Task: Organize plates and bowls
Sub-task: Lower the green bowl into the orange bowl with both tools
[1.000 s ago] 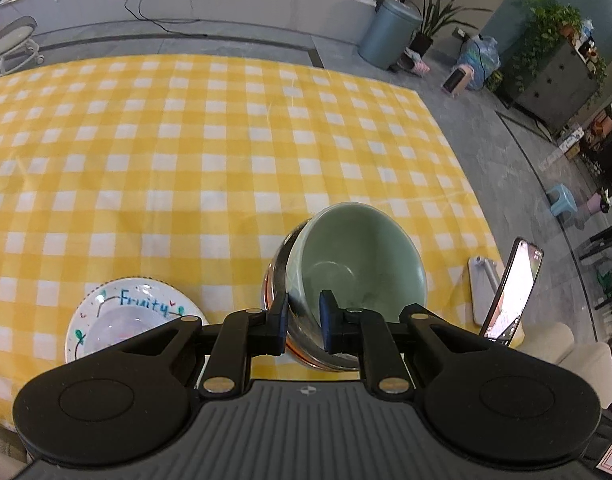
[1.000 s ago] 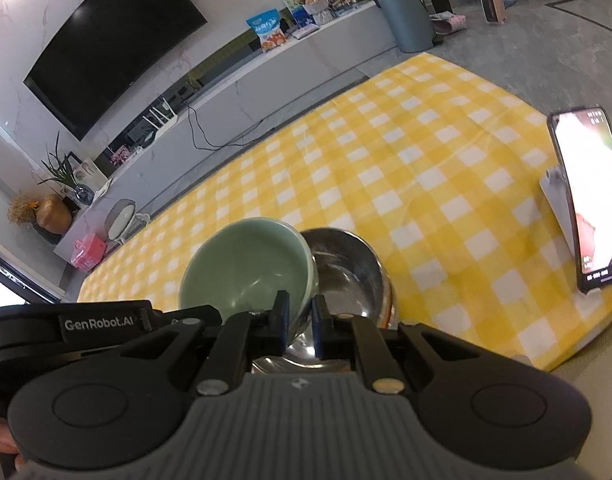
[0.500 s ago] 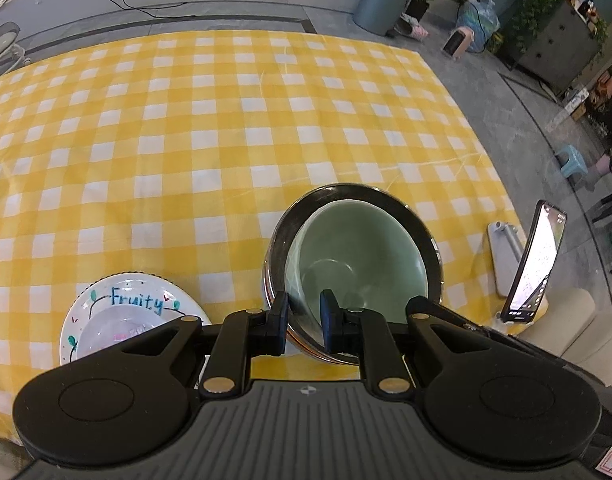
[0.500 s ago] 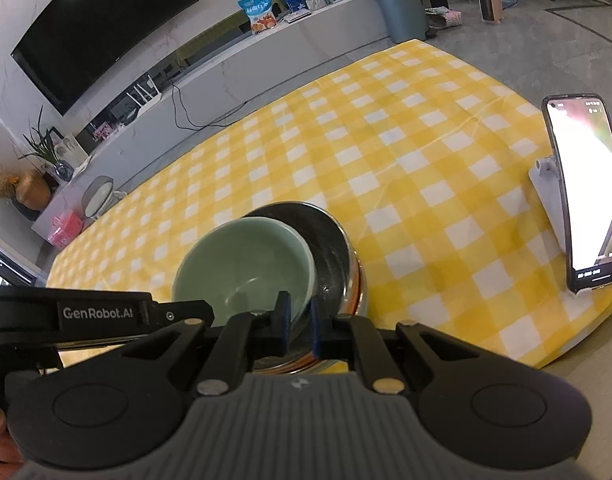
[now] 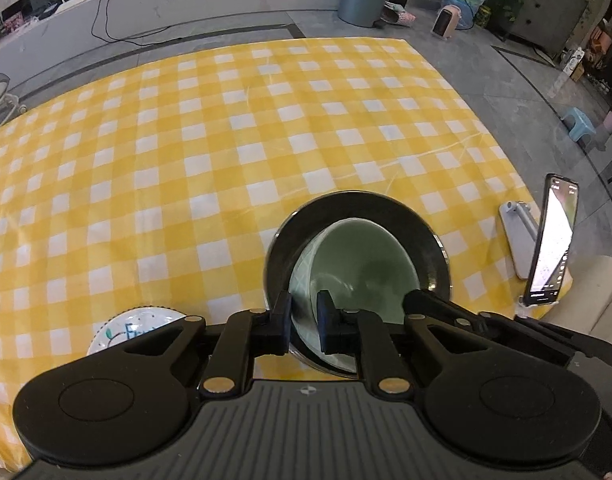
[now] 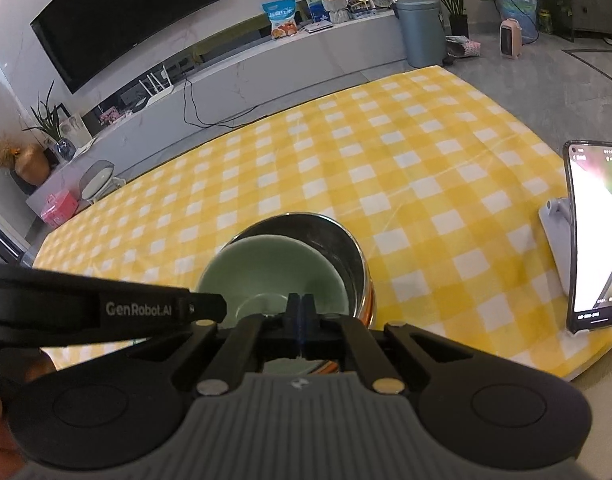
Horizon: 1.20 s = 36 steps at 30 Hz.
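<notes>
Left tool has just been closing, pinching the green bowl's near rim. Right tool clamped fully together, holding nothing. Bowl sits tilted inside the steel bowl, lower center; phone far right.

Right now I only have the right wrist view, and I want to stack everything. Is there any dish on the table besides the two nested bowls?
Observer: Yes. A white plate with blue lettering lies at the near table edge, left of the steel bowl.
Operator: I only see the left hand-held gripper from the side. What is it doing?
Observer: The left hand-held gripper has the near rim of the green bowl between its jaws, which have just been closing.
</notes>
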Each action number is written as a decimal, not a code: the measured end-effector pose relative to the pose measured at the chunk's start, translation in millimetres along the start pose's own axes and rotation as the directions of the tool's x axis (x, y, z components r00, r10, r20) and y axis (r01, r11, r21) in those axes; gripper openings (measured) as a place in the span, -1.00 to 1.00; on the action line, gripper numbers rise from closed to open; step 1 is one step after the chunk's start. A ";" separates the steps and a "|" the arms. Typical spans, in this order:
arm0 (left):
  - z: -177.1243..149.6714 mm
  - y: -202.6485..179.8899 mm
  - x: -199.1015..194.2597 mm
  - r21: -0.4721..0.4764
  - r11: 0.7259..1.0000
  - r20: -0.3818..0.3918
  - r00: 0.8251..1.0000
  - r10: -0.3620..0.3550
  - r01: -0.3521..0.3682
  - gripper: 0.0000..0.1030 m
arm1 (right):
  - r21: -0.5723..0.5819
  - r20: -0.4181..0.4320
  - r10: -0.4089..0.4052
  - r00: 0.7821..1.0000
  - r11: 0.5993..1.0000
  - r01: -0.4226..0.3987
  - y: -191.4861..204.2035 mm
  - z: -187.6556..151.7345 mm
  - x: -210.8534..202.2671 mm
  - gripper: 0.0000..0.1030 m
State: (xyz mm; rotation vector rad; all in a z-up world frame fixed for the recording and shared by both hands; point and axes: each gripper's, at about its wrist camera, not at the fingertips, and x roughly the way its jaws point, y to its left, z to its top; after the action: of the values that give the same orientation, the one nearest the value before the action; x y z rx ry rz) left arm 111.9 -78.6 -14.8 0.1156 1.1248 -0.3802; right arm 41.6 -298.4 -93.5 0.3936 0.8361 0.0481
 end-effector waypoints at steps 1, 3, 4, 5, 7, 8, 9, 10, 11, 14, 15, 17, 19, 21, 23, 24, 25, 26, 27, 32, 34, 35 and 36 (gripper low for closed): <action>-0.3 0.5 0.5 0.005 1.000 0.003 1.000 0.007 -0.007 -0.77 | 0.005 0.000 0.004 1.000 1.000 -0.004 -2.0 -0.4 0.1 -1.00; -2.2 3.0 2.6 0.012 1.000 0.009 1.000 0.017 -0.017 -0.79 | 0.013 0.000 0.002 1.000 1.000 -0.002 -4.8 -0.9 0.8 -0.99; -2.5 4.1 3.3 0.014 1.000 0.013 1.000 0.016 -0.016 -0.80 | 0.018 0.003 0.004 1.000 1.000 -0.004 -6.3 -0.9 0.5 -0.99; -2.8 5.0 3.6 0.014 1.000 0.017 1.000 0.014 -0.014 -0.80 | 0.022 0.005 0.007 1.000 1.000 -0.007 -7.1 -0.9 0.1 -0.98; -2.9 5.0 4.0 0.022 1.000 0.021 1.000 0.017 -0.017 -0.81 | 0.028 0.006 0.011 1.000 1.000 -0.011 -8.1 -1.0 0.1 -0.97; -2.5 3.6 4.8 0.036 0.999 0.024 0.999 0.023 -0.024 -0.82 | 0.028 0.008 0.013 1.000 1.000 -0.013 -7.3 -1.2 -0.8 -0.97; -2.7 1.7 5.5 0.056 0.998 0.029 0.999 0.032 -0.034 -0.83 | 0.028 0.010 0.015 1.000 0.999 -0.016 -6.8 -1.4 -1.1 -0.97; -2.6 0.0 5.8 0.074 0.996 0.034 0.999 0.040 -0.043 -0.84 | 0.027 0.010 0.017 1.000 0.999 -0.018 -6.4 -1.5 -1.1 -0.97; -2.7 -1.7 6.3 0.092 0.994 0.040 0.998 0.048 -0.052 -0.84 | 0.026 0.010 0.017 1.000 0.999 -0.018 -5.9 -1.8 -1.3 -0.97; -3.7 -7.7 8.0 0.149 0.985 0.061 0.995 0.074 -0.083 -0.86 | 0.025 0.007 0.019 1.000 1.000 -0.019 -5.5 -2.5 -0.7 -0.96; -4.8 -10.2 8.7 0.171 0.981 0.071 0.994 0.084 -0.095 -0.86 | 0.025 0.004 0.018 1.000 1.000 -0.018 -5.6 -2.7 -0.3 -0.96; -7.1 -15.1 9.9 0.219 0.969 0.092 0.991 0.100 -0.119 -0.86 | 0.028 0.002 0.017 1.000 0.999 -0.017 -6.5 -3.0 0.3 -0.96; -8.9 -18.2 11.3 0.248 0.959 0.113 0.987 0.110 -0.136 -0.86 | 0.030 0.000 0.014 1.000 0.999 -0.014 -7.2 -3.4 0.8 -0.96; -9.9 -20.0 12.3 0.272 0.952 0.128 0.985 0.113 -0.144 -0.84 | 0.035 -0.001 0.013 1.000 0.999 -0.013 -8.3 -3.6 0.8 -0.95; -10.0 -19.8 13.0 0.285 0.948 0.132 0.986 0.104 -0.138 -0.81 | 0.037 0.000 0.012 1.000 0.999 -0.012 -8.7 -4.2 0.3 -0.94; -9.9 -19.1 12.5 0.283 0.951 0.129 0.987 0.094 -0.127 -0.76 | 0.038 0.001 0.011 1.000 0.999 -0.011 -8.6 -4.4 -0.2 -0.93; -9.2 -17.4 11.9 0.277 0.954 0.126 0.989 0.080 -0.112 -0.67 | 0.039 0.002 0.013 1.000 0.999 -0.013 -8.9 -4.2 -0.5 -0.92; -8.5 -15.4 11.0 0.269 0.958 0.120 0.990 0.068 -0.099 -0.64 | 0.042 0.004 0.016 1.000 0.999 -0.016 -9.4 -3.9 -1.0 -0.89; -7.9 -13.1 9.7 0.259 0.962 0.116 0.991 0.062 -0.090 -0.61 | 0.045 0.007 0.019 1.000 0.999 -0.019 -9.9 -3.5 -1.8 -0.85; -7.7 -2.4 -5.4 0.237 0.971 0.160 0.987 -0.006 -0.032 -0.61 | 0.063 0.029 0.033 0.999 0.997 -0.035 -13.3 -1.5 -6.7 -0.65; -7.4 2.7 -11.6 0.216 0.976 0.174 0.984 -0.026 -0.012 -0.61 | 0.076 0.037 0.034 0.999 0.996 -0.037 -15.0 -0.3 -8.8 -0.63; -7.3 5.2 -13.6 0.204 0.979 0.182 0.983 -0.032 -0.006 -0.60 | 0.080 0.042 0.034 0.999 0.996 -0.037 -16.0 0.3 -9.7 -0.61; -8.2 8.6 -15.8 0.189 0.982 0.192 0.981 -0.039 0.002 -0.60 | 0.083 0.048 0.035 0.998 0.996 -0.039 -17.0 0.9 -11.0 -0.59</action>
State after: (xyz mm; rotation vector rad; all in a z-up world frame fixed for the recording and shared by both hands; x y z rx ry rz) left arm 102.0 -64.5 -5.1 0.2290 0.8957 -0.5056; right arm 33.0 -316.5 -91.2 0.4878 0.7870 0.0383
